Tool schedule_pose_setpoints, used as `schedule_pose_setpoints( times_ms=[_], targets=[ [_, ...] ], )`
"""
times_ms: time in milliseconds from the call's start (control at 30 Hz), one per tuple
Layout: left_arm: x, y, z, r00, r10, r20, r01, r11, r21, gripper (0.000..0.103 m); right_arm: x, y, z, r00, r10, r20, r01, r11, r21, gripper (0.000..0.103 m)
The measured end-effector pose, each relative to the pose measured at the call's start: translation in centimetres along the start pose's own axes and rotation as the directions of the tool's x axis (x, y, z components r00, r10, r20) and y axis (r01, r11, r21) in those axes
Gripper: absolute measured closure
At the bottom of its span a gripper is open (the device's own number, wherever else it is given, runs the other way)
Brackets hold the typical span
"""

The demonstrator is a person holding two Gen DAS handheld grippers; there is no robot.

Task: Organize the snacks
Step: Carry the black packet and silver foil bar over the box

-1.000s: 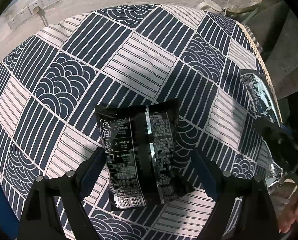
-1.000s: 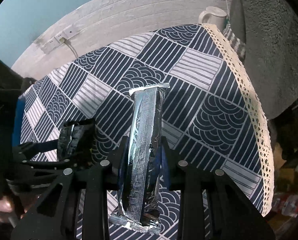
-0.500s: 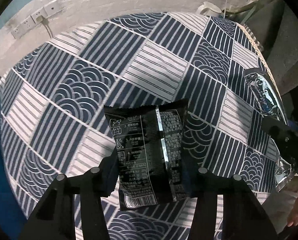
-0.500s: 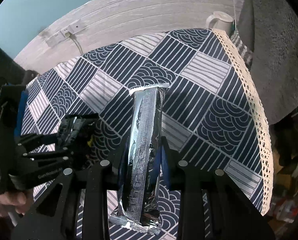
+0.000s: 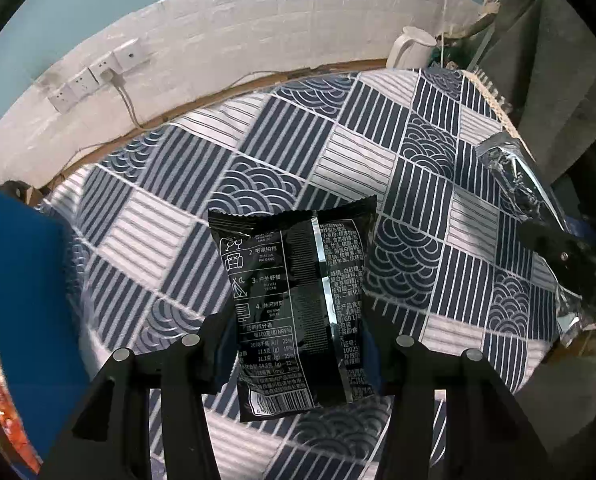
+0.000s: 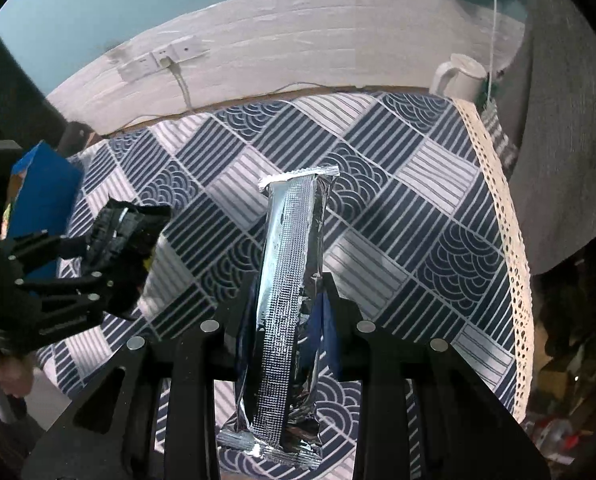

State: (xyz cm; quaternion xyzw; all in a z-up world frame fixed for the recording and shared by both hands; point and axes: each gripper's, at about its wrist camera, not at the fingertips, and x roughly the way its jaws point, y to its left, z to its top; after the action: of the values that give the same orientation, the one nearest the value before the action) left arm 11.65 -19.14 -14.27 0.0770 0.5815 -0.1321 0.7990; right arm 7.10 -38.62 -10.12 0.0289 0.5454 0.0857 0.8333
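My left gripper (image 5: 298, 340) is shut on a black snack packet (image 5: 298, 300) with white print and holds it above the patterned tablecloth (image 5: 258, 152). My right gripper (image 6: 286, 312) is shut on a long silver foil snack bar (image 6: 288, 280), held upright above the cloth. In the right wrist view the left gripper (image 6: 110, 264) with the black packet (image 6: 122, 224) shows at the left. In the left wrist view the silver bar (image 5: 517, 184) and the right gripper's fingers (image 5: 565, 260) show at the right.
A blue box (image 5: 30, 292) stands at the table's left; it also shows in the right wrist view (image 6: 42, 192). A white kettle (image 5: 411, 46) sits at the far right corner. Wall sockets (image 5: 98, 74) with a cable are behind. The lace table edge (image 6: 505, 240) runs down the right.
My left gripper has shut on the black packet and lifted it off the cloth, and the view has tilted up. My right gripper has risen slightly, still holding the silver bar.
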Motion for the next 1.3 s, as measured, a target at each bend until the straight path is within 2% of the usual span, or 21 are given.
schedule_pose_setpoints(
  times_ms=[300, 500, 733, 900, 1300],
  targets=[
    [-4.3, 3.9, -1.4, 0.996, 0.047, 0.077, -0.048, 0.999, 0.013, 0.051, -2.1, 2.9, 0.1, 1.000, 0.009, 0.028, -0.008, 0.998, -0.063, 0.075],
    [-6.9, 6.1, -3.2, 0.983, 0.091, 0.161, -0.096, 0.995, 0.026, 0.051, -3.1, 5.1, 0.4, 0.999, 0.023, 0.043, -0.019, 0.995, -0.100, 0.075],
    [-9.0, 8.4, -4.6, 0.975, 0.091, 0.203, -0.093, 0.996, 0.000, 0.051, -4.8, 8.1, 0.9, 0.997, 0.041, 0.072, -0.030, 0.989, -0.147, 0.075],
    [-10.9, 9.9, -5.9, 0.962, 0.123, 0.243, -0.127, 0.992, 0.003, 0.050, -5.4, 10.7, 1.5, 0.995, 0.058, 0.083, -0.042, 0.982, -0.183, 0.075],
    [-14.0, 15.8, -8.0, 0.951, 0.141, 0.276, -0.115, 0.987, -0.108, 0.050, -5.6, 17.8, 3.0, 0.987, 0.139, 0.078, -0.115, 0.959, -0.258, 0.075]
  ],
)
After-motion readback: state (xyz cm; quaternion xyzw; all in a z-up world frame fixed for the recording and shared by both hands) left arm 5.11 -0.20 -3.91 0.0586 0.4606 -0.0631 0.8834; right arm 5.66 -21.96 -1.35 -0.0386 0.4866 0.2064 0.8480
